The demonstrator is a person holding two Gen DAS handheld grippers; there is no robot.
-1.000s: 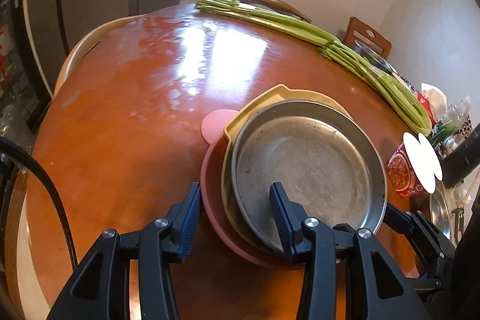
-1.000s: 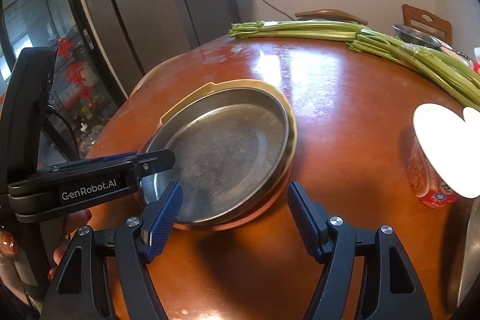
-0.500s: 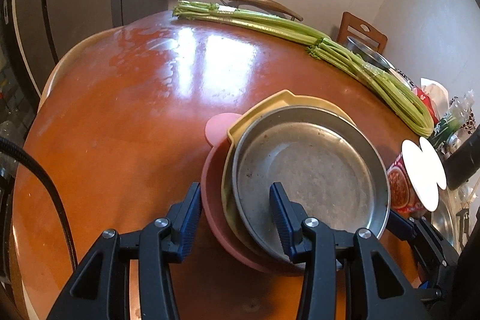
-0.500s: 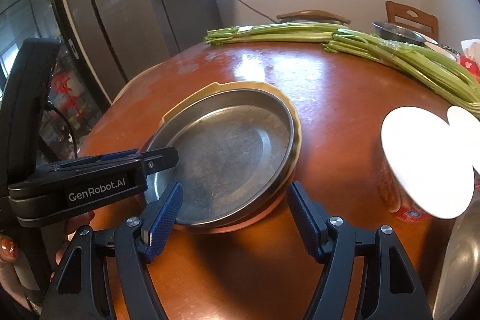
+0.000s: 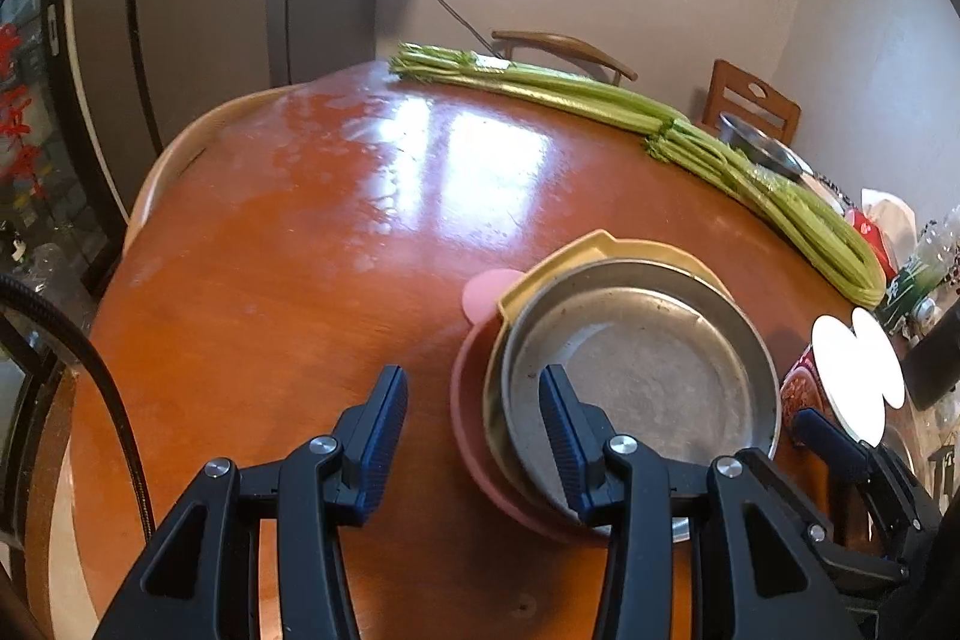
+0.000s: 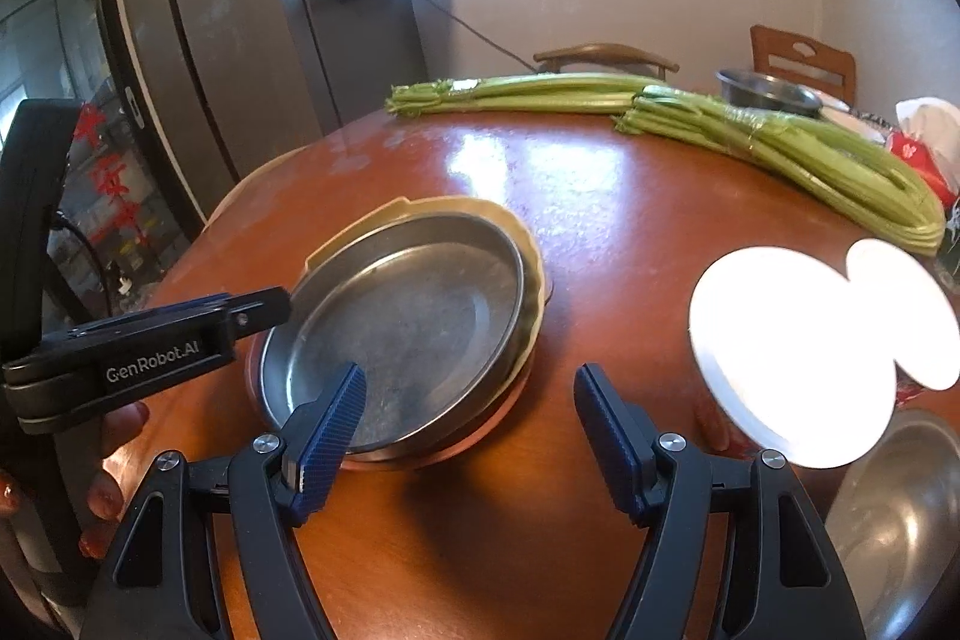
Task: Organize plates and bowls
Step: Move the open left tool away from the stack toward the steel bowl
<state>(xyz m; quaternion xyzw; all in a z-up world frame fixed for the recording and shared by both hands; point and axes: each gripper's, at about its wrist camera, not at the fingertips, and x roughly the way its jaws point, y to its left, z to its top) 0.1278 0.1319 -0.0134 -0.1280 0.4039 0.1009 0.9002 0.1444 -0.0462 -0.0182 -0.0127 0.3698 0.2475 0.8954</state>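
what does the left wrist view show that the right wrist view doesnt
Only the left wrist view shows the pink plate's round ear sticking out from under the stack, and the left hand-held gripper from behind, open.

Only the right wrist view shows a steel bowl at the lower right and fingers by the left gripper.

Both show the metal plate on the yellow plate, the celery and the wooden table.

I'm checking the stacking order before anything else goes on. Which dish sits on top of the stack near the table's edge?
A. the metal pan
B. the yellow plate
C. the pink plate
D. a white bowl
A: the metal pan lies uppermost, nested in the yellow plate, with the pink plate showing underneath at the left side of the stack in the left wrist view.
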